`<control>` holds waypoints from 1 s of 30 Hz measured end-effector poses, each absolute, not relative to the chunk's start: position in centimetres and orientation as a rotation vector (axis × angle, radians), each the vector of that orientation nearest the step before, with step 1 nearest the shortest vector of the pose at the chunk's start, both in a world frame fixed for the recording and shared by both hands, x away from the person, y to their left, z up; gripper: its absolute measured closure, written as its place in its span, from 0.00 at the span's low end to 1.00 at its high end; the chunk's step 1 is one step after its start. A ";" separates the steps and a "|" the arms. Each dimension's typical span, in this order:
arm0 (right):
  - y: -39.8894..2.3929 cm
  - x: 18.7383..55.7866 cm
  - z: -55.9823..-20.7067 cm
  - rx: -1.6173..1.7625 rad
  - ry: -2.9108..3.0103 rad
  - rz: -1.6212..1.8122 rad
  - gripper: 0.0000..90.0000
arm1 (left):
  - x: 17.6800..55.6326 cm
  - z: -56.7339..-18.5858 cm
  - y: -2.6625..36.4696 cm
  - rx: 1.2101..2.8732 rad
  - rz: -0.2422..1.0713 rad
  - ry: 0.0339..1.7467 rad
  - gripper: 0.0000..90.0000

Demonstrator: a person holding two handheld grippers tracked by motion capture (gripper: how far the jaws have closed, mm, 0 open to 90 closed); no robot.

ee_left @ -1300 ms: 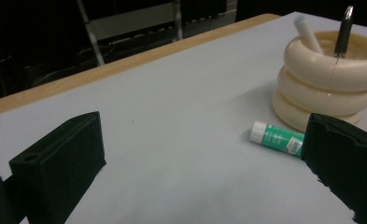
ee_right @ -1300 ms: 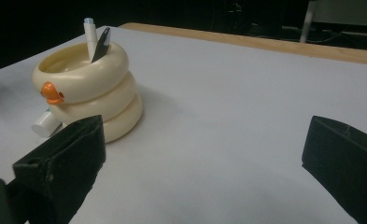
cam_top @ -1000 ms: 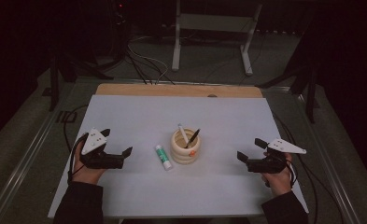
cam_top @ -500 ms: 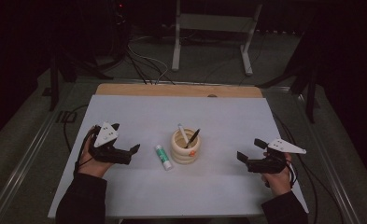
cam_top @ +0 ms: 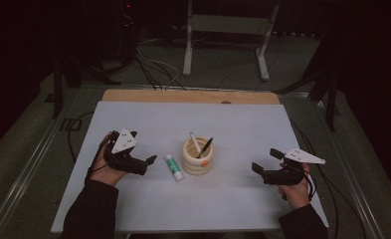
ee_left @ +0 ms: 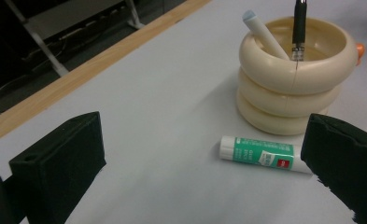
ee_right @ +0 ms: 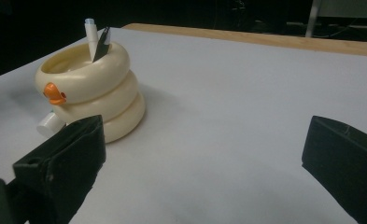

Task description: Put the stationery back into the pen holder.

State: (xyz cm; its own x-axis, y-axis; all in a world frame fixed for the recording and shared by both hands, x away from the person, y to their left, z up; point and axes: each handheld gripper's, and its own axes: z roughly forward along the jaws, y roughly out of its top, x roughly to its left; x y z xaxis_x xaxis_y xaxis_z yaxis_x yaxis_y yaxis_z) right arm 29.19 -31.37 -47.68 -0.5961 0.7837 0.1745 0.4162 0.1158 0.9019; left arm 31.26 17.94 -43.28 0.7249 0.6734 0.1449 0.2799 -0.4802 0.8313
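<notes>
Both tools gape wide and hold nothing: left tool [cam_top: 148,162] near the glue stick [cam_top: 173,167], right tool [cam_top: 263,162] apart.

In the right gripper view the cream ringed plastic holder [ee_right: 92,88] hides all but the white cap of the green-labelled glue stick [ee_right: 47,125]. The black pen [ee_left: 299,25] is cut off by the left gripper view's top edge.

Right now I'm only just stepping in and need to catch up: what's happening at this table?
A person holds a gripper in each hand. The left gripper, open, points at a glue stick lying beside a cream ringed pen holder with two pens in it. The right gripper is open too, farther off. Nothing is gripped.
</notes>
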 end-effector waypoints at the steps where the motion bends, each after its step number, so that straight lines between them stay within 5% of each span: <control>1: -31.4 29.2 -47.7 1.173 2.056 1.475 0.00 | 31.3 -43.3 17.8 2.080 0.582 0.717 0.00; 30: -31.4 29.2 -47.8 1.178 2.060 1.485 0.00 | 32.9 -44.8 14.5 2.180 0.464 0.554 0.00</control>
State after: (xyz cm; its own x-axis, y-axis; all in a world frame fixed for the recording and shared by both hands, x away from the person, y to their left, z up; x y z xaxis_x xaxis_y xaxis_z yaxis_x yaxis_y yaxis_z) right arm 29.20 -31.41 -47.82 -0.5980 0.7794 0.1866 0.4233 0.1094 0.8993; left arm 32.89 14.47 -44.79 0.8353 0.5320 0.1390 0.2298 -0.5674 0.7907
